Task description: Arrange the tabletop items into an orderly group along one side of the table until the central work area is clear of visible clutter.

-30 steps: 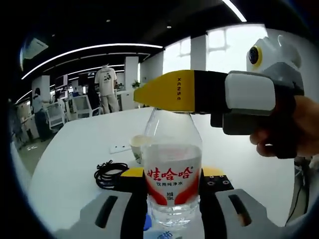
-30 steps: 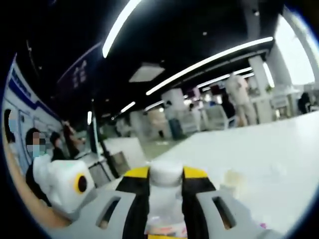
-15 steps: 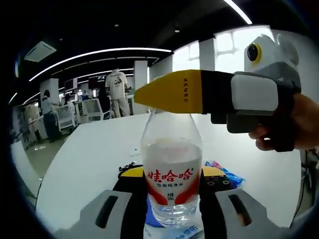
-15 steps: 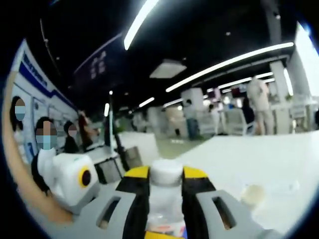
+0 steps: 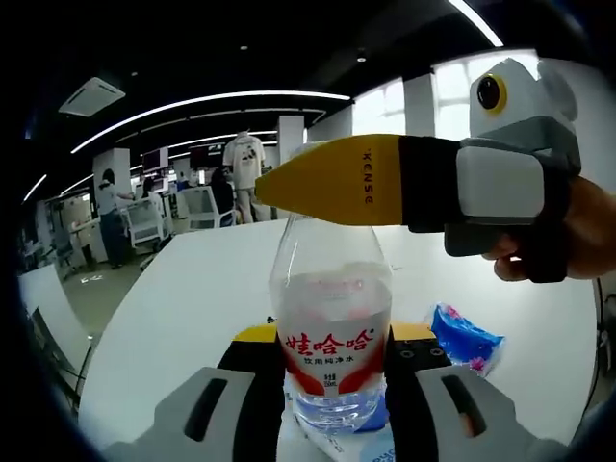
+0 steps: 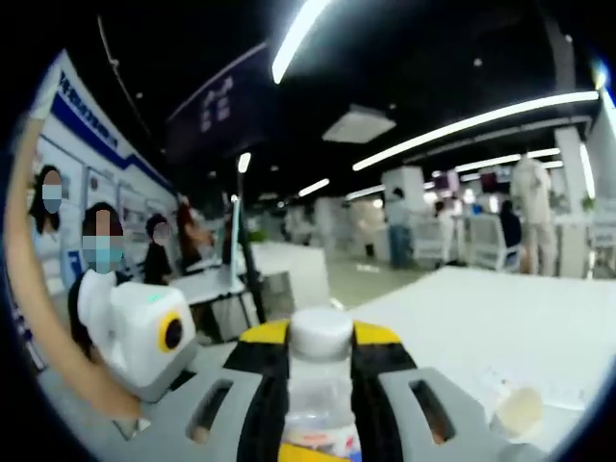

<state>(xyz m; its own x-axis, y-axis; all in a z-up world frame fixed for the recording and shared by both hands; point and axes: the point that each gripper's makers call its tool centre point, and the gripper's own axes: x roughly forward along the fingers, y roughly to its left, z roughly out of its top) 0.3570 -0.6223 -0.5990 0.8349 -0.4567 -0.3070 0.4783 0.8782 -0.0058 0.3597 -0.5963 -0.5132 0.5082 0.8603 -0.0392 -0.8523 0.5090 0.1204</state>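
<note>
A clear water bottle (image 5: 330, 337) with a red and white label stands upright between the jaws of my left gripper (image 5: 332, 364), which is shut on its lower body. My right gripper (image 5: 294, 183) reaches in from the right, held by a hand, and its yellow jaws close around the bottle's neck and hide the cap. In the right gripper view the white cap (image 6: 320, 333) sits tight between the yellow and black jaws of that right gripper (image 6: 320, 371). A blue and white packet (image 5: 339, 441) shows under the bottle's base.
A crumpled blue wrapper (image 5: 465, 337) lies on the white table (image 5: 183, 308) to the right of the bottle. A small pale cup (image 6: 520, 410) and a paper sheet lie on the table (image 6: 462, 318). Several people and office chairs stand beyond the table's far edge.
Both views have swung sideways with the hands. The black cable and cup have slid out of the left gripper view and the blue wrapper has come in. Both grippers keep hold of the bottle.
</note>
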